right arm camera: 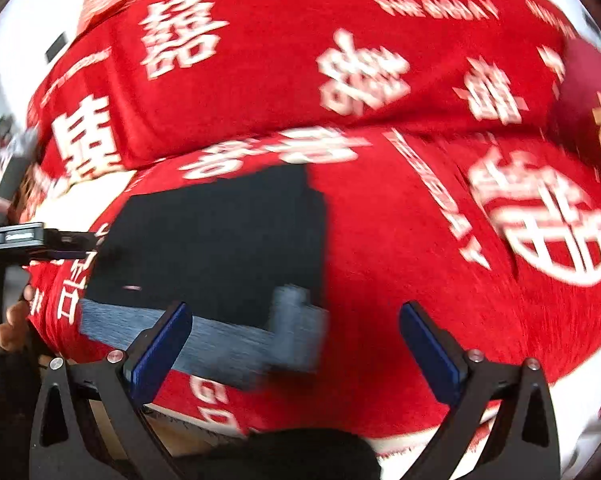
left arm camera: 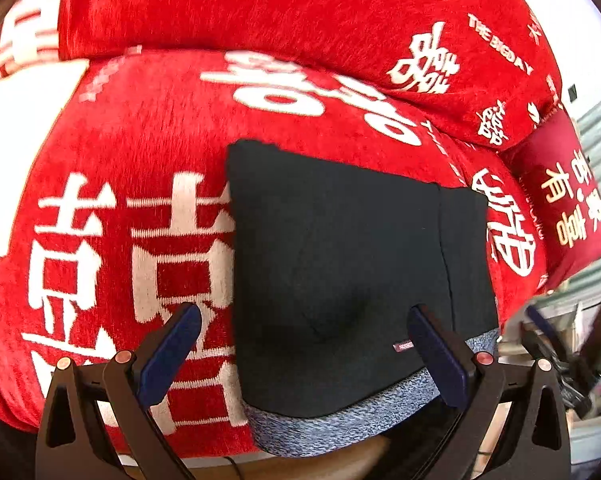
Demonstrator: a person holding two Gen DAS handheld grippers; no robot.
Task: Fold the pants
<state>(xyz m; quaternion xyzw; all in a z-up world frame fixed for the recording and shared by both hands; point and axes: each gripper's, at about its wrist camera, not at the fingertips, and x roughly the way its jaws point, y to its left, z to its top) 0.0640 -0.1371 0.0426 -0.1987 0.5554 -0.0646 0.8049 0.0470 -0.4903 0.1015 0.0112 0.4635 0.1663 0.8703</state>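
Blue-padded fingers (left arm camera: 172, 354) of the left gripper (left arm camera: 306, 356) fill the bottom of the left wrist view, spread wide apart and gripping nothing. Between them lie the pants (left arm camera: 340, 264), dark, folded into a neat block, with a grey-blue waistband (left arm camera: 340, 420) along the near edge at about 6 o'clock. The finger at 4 o'clock overlaps the pants' near right corner by a small label (left arm camera: 403, 348), while the finger at 8 o'clock stands over the red blanket (left arm camera: 148, 128) just left of the fabric edge. Whether either pad touches the cloth is hard to judge from this angle.

From the right wrist view, which is blurred, the right gripper (right arm camera: 296, 344) is likewise spread open and empty. The pants (right arm camera: 220, 236) sit toward 10 o'clock of its fingers: the left pad crosses the waistband (right arm camera: 228, 344), and the right pad hangs over bare blanket (right arm camera: 400, 248), well clear of the garment. A turned-up bit of waistband shows at the pants' right near corner.

At 9 o'clock in that view the other gripper's black body (right arm camera: 18, 238) juts in, with a hand (right arm camera: 12, 324) below it. A red cushion (left arm camera: 560, 196) with gold characters rests at 3 o'clock in the left view.
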